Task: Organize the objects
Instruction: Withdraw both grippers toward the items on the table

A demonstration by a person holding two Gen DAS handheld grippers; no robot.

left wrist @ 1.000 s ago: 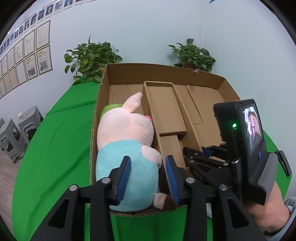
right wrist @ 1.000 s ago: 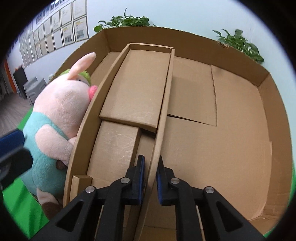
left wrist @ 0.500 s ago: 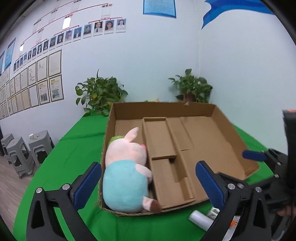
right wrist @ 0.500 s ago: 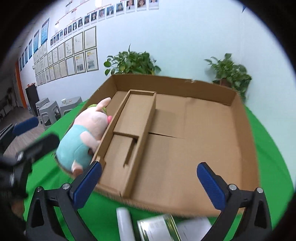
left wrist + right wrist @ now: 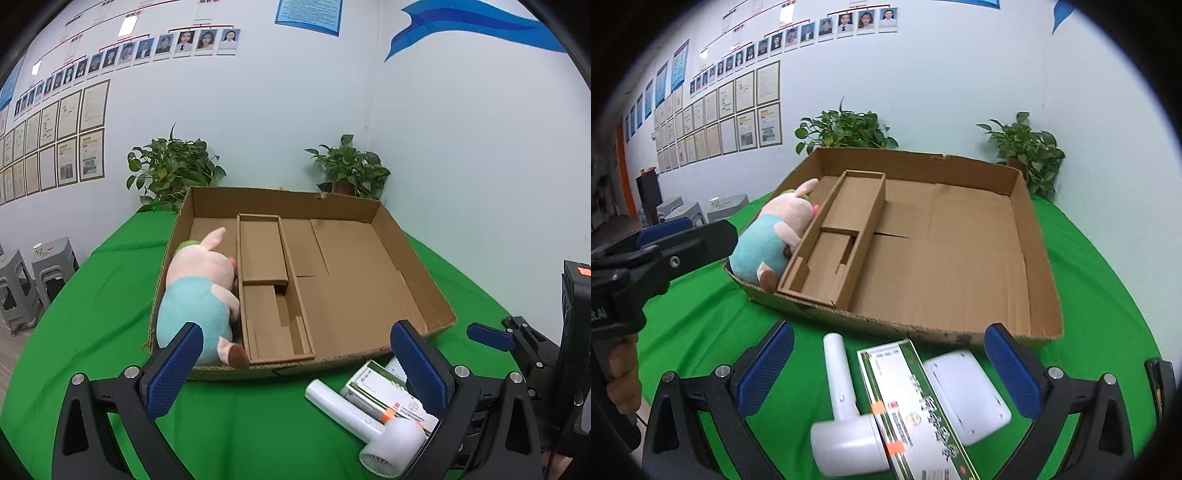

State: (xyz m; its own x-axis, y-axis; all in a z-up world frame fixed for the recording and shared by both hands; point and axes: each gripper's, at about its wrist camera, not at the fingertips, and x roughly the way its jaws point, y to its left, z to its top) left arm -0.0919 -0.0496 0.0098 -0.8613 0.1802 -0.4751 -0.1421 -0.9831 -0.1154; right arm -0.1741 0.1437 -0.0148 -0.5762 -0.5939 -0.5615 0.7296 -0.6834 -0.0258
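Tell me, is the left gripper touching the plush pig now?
Apart. The right wrist view shows the left gripper hanging open beside the cardboard box, with green cloth visible between it and the plush pig.

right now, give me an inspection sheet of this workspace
surface: green cloth over the table
job's things: plush pig lies in the left compartment of the box; hair dryer, carton and white pad lie on the cloth in front of the box
clutter: nothing seen
tools: left tool open, empty; right tool open, empty, above the dryer and carton
cables: nothing seen
surroundings: two plants, stools, papers on the wall
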